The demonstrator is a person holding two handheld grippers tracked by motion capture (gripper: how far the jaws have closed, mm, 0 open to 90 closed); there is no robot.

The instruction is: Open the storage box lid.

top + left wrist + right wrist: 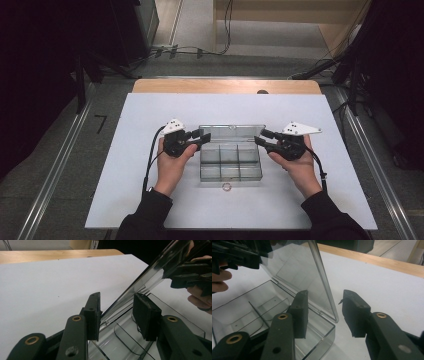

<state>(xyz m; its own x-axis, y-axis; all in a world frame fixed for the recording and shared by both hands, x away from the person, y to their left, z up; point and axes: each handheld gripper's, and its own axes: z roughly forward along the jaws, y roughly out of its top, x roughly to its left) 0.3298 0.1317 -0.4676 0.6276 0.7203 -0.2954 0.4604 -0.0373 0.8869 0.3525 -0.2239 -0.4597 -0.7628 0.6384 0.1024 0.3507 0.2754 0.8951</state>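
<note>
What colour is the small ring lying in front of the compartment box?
The ring looks reddish-pink, on the white mat; seen best in the high view.

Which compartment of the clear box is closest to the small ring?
The front middle compartment of the clear box: the ring lies just outside its front wall, while the front left and right compartments sit off to either side.

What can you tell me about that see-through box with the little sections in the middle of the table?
The clear plastic compartment box sits on the white table sheet, between the two hand-held claws. Thin clear walls split its rectangular tray into several sections, which look empty. Its hinged clear lid is raised at the far side, tilted partly open. The left claw straddles one lid edge and the right claw the other, neither pressing it. A small ring lies just in front.
</note>
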